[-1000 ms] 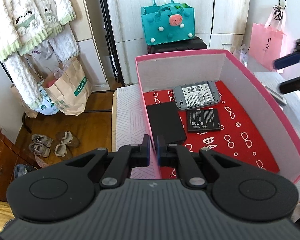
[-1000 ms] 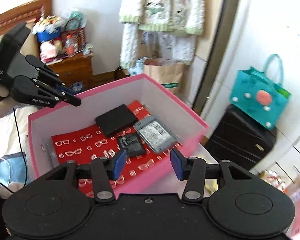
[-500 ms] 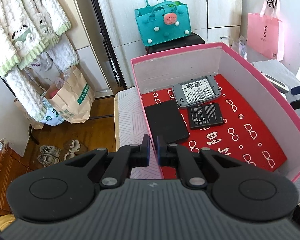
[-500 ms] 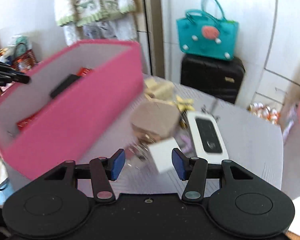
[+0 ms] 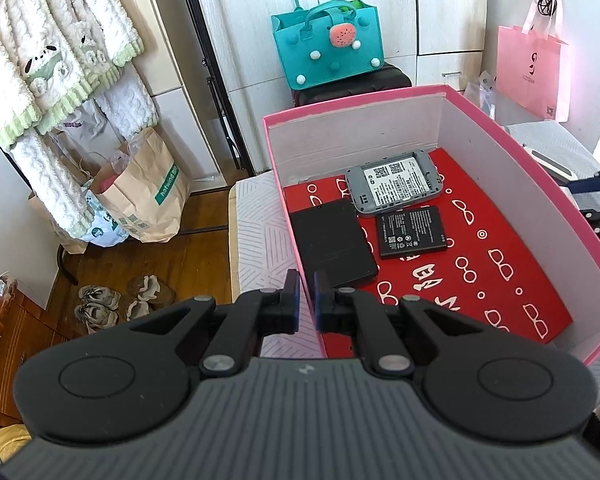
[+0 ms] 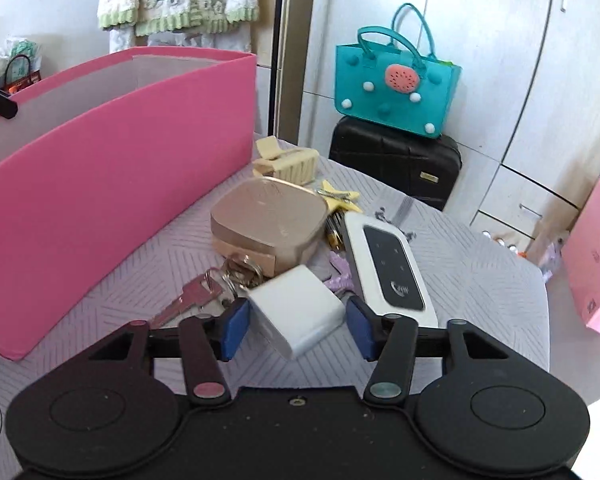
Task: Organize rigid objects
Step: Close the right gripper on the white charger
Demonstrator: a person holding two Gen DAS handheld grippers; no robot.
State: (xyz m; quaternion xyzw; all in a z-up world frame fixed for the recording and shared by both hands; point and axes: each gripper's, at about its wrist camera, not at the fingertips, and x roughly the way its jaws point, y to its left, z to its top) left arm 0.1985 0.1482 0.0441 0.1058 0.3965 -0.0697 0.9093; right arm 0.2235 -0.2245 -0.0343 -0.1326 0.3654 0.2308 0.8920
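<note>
- While clamped on the near wall of the pink box point(image 5: 296, 200), left gripper point(image 5: 304, 300) unmoved from a second ago: pads pinched together on the cardboard, steadying it.
- Inside the box, as before: black flat case point(image 5: 332, 240), grey router shell point(image 5: 394, 187) and black battery point(image 5: 412, 236), side by side on the red lining.
- Right gripper point(image 6: 296, 328) swung away from above the box and lowered to the clutter on the bed beside it.
- Now straddling the white charger cube point(image 6: 296, 312): jaws about half open, blue pads either side, not visibly pressing yet; left pad very close to the cube's edge, contact hard to judge.
- Keys point(image 6: 204, 296), gold compact case point(image 6: 270, 220) and white pocket router point(image 6: 388, 268) just beside the cube, all outside the box.
- Probable meaning: next pick chosen; closing, lifting and carrying into the box not yet done.
- Possible snag: key ring touching the cube's corner, liable to drag.
</note>
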